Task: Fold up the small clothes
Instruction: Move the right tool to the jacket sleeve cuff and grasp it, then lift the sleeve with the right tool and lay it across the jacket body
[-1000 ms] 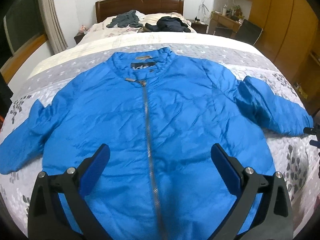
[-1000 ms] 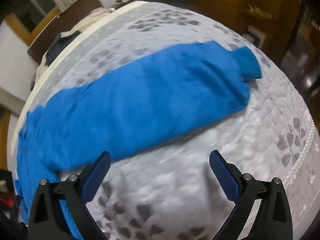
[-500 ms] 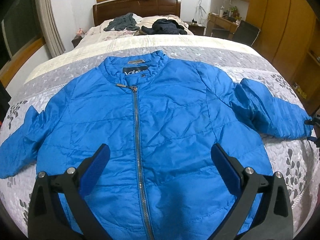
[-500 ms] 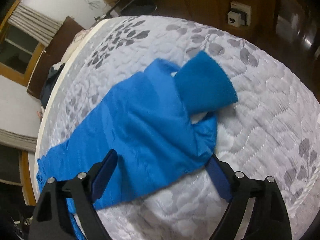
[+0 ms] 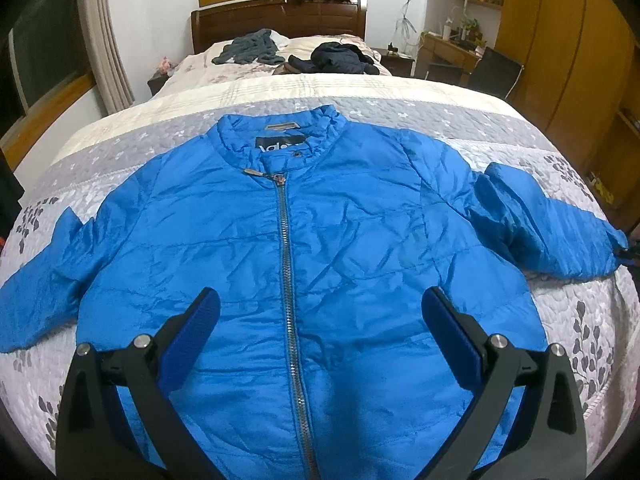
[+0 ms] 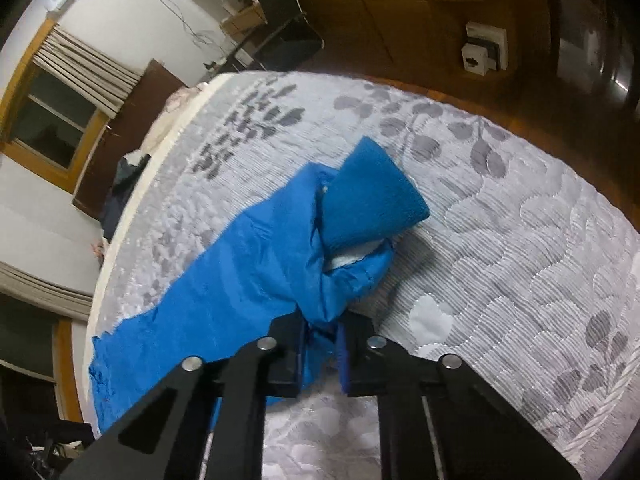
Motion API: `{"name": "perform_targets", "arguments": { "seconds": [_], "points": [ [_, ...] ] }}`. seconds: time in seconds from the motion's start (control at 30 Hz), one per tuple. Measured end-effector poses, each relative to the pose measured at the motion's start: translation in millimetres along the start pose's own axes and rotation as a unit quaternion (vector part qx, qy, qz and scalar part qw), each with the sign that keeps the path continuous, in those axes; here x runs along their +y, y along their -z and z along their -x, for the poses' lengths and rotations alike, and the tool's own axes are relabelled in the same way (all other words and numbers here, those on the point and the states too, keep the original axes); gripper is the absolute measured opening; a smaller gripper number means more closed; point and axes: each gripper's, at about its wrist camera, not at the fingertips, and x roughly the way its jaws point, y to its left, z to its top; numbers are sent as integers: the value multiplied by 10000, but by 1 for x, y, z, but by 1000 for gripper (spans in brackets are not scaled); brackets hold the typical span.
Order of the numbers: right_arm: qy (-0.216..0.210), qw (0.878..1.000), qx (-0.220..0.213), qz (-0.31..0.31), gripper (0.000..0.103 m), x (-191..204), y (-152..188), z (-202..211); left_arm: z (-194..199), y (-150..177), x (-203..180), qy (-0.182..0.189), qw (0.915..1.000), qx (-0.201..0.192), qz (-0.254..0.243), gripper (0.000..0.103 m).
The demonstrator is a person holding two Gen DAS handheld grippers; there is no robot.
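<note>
So the blue jacket point(image 5: 304, 264) is laid out face up on the bed point(image 5: 400, 108), zipped, collar pointing toward the headboard point(image 5: 280, 20), both sleeves spread out to the sides. The right gripper point(image 6: 322, 354) is clamped narrow on the end of the right sleeve point(image 6: 260, 264), with a bunch of fabric squeezed between the jaws just behind the knit cuff point(image 6: 372, 204), which flops out past the pinch. The left gripper point(image 5: 320, 332) is wide open and holding nothing, hovering over the lower front of the jacket with the zipper point(image 5: 288, 280) running roughly between its fingers. Looks to me like the step is folding that sleeve in across the chest. Tips if you're doing this: lift just enough to clear the quilted bedspread point(image 6: 500, 240), carry the sleeve over in a flat arc so it doesn't twist, and lay it along the body rather than crumpled. I'd bring the open gripper down on the body to pin it, because that slick puffy shell will probably slide when you pull.
</note>
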Motion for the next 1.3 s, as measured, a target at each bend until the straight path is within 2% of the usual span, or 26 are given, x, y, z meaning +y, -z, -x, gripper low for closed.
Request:
{"name": "perform_targets", "arguments": {
  "seconds": [0.23,0.37,0.57,0.73,0.97,1.3],
  "points": [
    [146,9965,-500,658,7,47,5,23,2,-1,14,-62,9999,14,117,100],
    [46,9903,-688,1202,6,89,17,34,1,1,24,-103,9998,40,193,100],
    [-283,9770,-744,1978,5,152,44,41,2,1,36,-100,9995,38,311,100],
    [-571,9585,-705,2701,5,213,80,40,7,1,38,-112,9995,-54,286,100],
    [-1089,9255,-280,3617,5,290,141,21,9,3,46,-129,9994,-93,321,100],
    [-1344,8874,275,4401,5,335,214,-11,11,3,57,-165,9991,-139,358,100]
  ]
}}
